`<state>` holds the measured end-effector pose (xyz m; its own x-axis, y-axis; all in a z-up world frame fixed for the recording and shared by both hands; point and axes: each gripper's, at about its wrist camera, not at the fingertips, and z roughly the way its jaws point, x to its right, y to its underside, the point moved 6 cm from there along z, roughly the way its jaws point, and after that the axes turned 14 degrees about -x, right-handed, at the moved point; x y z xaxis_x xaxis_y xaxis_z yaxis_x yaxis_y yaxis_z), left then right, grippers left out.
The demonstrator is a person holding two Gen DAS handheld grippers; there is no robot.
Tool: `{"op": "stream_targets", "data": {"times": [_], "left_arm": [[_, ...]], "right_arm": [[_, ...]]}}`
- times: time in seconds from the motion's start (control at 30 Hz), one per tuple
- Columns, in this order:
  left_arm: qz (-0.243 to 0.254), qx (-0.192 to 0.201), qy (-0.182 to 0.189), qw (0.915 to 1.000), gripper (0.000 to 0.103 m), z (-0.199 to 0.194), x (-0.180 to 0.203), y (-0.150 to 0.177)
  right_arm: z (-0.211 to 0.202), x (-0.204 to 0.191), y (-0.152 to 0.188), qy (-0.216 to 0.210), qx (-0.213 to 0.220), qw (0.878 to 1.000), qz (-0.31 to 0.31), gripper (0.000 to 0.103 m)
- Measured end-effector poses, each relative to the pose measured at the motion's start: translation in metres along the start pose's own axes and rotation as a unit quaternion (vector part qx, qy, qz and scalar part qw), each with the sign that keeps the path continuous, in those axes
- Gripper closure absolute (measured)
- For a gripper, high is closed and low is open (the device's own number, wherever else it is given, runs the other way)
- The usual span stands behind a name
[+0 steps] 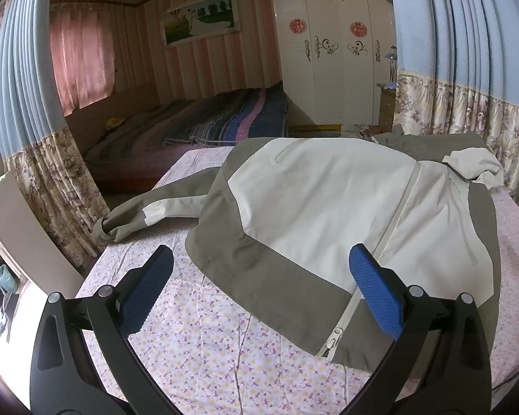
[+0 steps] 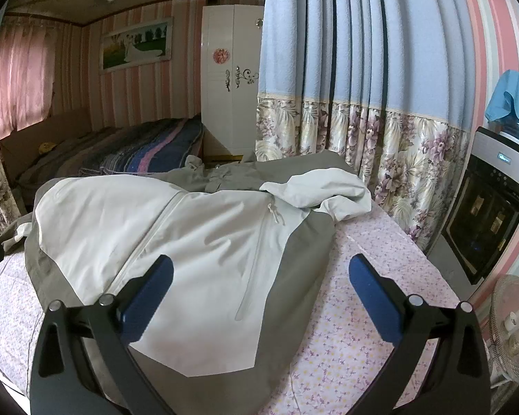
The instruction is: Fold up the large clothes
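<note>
A large white and grey-brown zip jacket [image 1: 328, 207] lies front up on a floral-sheeted table [image 1: 204, 346]. Its left sleeve [image 1: 145, 214] stretches out toward the table's left edge, and its hood [image 1: 474, 166] is bunched at the far right. My left gripper [image 1: 261, 266] hovers open above the jacket's lower hem, near the zip end [image 1: 332, 340]. In the right wrist view the same jacket [image 2: 190, 242] fills the left and centre, hood [image 2: 325, 190] crumpled at the far end. My right gripper [image 2: 261, 269] stands open over the jacket's right side, holding nothing.
Blue and floral curtains [image 2: 363, 103] hang close behind the table on both sides. A bed [image 1: 190, 128] with a striped blanket and a white wardrobe [image 1: 332, 52] lie beyond. An oven [image 2: 491, 207] and a fan [image 2: 508, 318] stand to the right of the table.
</note>
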<state>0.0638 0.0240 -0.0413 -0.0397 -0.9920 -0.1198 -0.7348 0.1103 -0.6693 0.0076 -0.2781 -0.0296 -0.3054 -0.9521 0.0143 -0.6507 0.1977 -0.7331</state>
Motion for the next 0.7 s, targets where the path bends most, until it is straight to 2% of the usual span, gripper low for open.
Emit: {"op": "stream_targets", "data": {"times": [0.57, 0.7], "left_arm": [[0.000, -0.008, 0.005, 1.0000, 0.003, 0.0071, -0.0010, -0.0010], [0.001, -0.007, 0.010, 0.9999, 0.003, 0.0081, 0.0007, -0.0031]], "right_arm": [[0.0001, 0.0035, -0.0003, 0.001, 0.012, 1.000, -0.001, 0.002], [0.0010, 0.0019, -0.0002, -0.017, 0.012, 1.000, -0.002, 0.002]]}}
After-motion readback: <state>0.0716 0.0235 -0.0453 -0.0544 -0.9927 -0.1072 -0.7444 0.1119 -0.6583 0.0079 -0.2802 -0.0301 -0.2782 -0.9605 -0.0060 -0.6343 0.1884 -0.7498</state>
